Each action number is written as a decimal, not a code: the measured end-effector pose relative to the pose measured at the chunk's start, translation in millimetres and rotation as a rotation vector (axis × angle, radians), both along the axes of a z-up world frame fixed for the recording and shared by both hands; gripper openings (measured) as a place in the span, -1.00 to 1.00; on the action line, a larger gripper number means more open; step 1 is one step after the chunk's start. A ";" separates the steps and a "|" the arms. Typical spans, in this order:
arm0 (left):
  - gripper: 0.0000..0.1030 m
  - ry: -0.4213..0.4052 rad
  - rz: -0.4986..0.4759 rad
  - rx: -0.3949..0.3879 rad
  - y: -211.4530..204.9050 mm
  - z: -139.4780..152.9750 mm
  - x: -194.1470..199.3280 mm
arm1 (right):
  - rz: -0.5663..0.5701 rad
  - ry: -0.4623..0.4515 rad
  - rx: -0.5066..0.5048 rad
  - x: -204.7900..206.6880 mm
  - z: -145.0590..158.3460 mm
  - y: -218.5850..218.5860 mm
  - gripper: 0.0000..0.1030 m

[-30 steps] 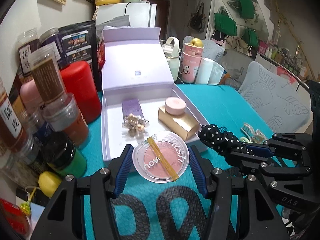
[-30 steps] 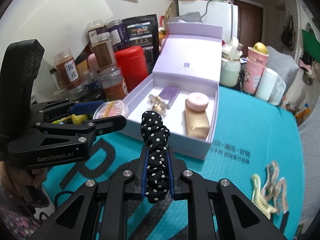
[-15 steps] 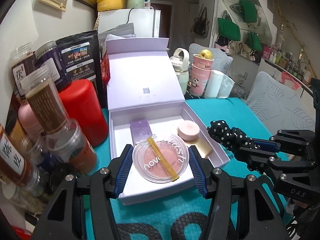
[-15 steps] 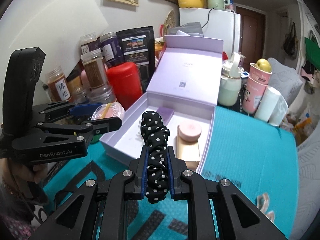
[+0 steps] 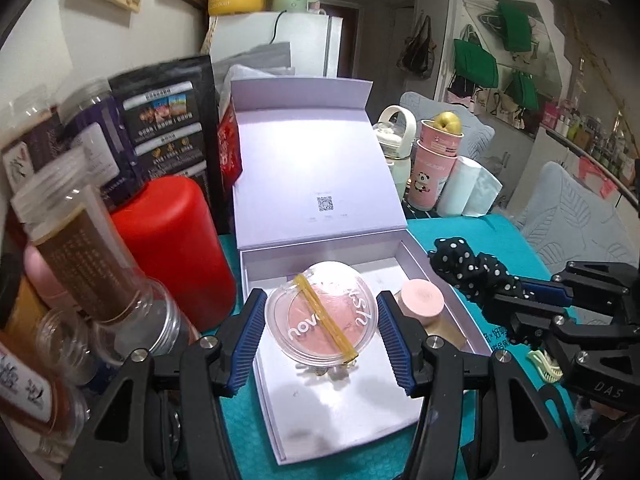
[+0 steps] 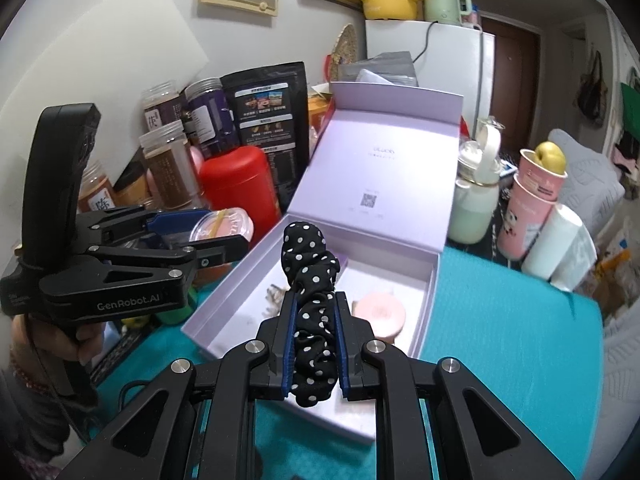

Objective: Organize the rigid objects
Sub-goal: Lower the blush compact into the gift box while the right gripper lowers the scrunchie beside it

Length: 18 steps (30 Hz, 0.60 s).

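In the left wrist view, the left gripper (image 5: 320,326) was closed about as far as the round clear-lidded pink blush compact (image 5: 321,318) allowed, its 2 blue-padded fingers (image 5: 250,330) pressing the compact's sides. A yellow rubber band (image 5: 326,316) ran across the lid. The compact hung above the floor of the open lilac cardboard gift box (image 5: 348,408), not yet set down. Inside the box, a gold block topped with a round pink cap (image 5: 422,300) sat by the right wall, and a small metallic trinket (image 5: 324,370) peeked out under the compact. A pale yellow claw hair clip (image 5: 544,364) lay on the teal table mat (image 5: 516,240), outside the box.

In the right wrist view, the right gripper (image 6: 316,346) was pinched narrowly on a black white-dotted fabric scrunchie (image 6: 310,288), held upright over the box's near edge. The left gripper appeared at left with the compact, beside a red cylindrical canister (image 6: 240,188).

By my judgement, the task was partway: 2 or 3 items were boxed, 2 were in hand awaiting release, and the clip remained.
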State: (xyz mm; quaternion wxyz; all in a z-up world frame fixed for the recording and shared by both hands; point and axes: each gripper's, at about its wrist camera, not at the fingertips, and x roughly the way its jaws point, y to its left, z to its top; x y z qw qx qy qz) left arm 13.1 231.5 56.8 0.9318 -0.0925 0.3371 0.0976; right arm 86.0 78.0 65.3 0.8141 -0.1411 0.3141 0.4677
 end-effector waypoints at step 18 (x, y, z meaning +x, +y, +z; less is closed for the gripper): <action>0.08 0.082 -0.011 -0.034 30.7 -33.1 60.8 | -0.086 0.012 -0.071 58.7 -32.8 21.9 -0.68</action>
